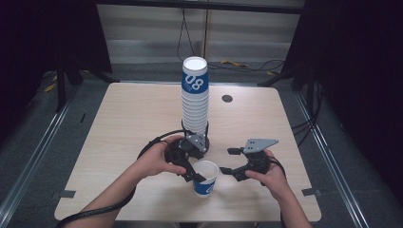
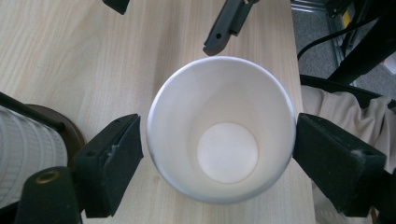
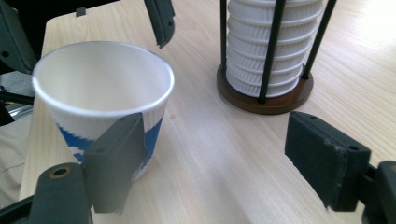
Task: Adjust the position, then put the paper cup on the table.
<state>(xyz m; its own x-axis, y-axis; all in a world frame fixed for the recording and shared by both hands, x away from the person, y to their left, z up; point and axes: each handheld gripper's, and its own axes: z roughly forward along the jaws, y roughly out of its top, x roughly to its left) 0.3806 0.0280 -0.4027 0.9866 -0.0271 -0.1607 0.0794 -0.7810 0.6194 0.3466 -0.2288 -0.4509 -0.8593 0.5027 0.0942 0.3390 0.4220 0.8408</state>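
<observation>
My left claw (image 1: pixel 196 172) straddles the upright paper cup (image 1: pixel 206 177) on the tabletop (image 1: pixel 128 123); my right claw (image 1: pixel 229 160) gapes beside it, cup stack (image 1: pixel 195 95) behind.

"08" in white on the blue band of the top cup (image 1: pixel 195 76) of the stack (image 1: pixel 195 102); smaller line under it too tiny to read. Blue print on the single cup (image 1: pixel 205 178) unreadable.

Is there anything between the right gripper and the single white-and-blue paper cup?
Nothing: in the high view, bare wooden tabletop separates the right gripper from the white-and-blue paper cup.
</observation>
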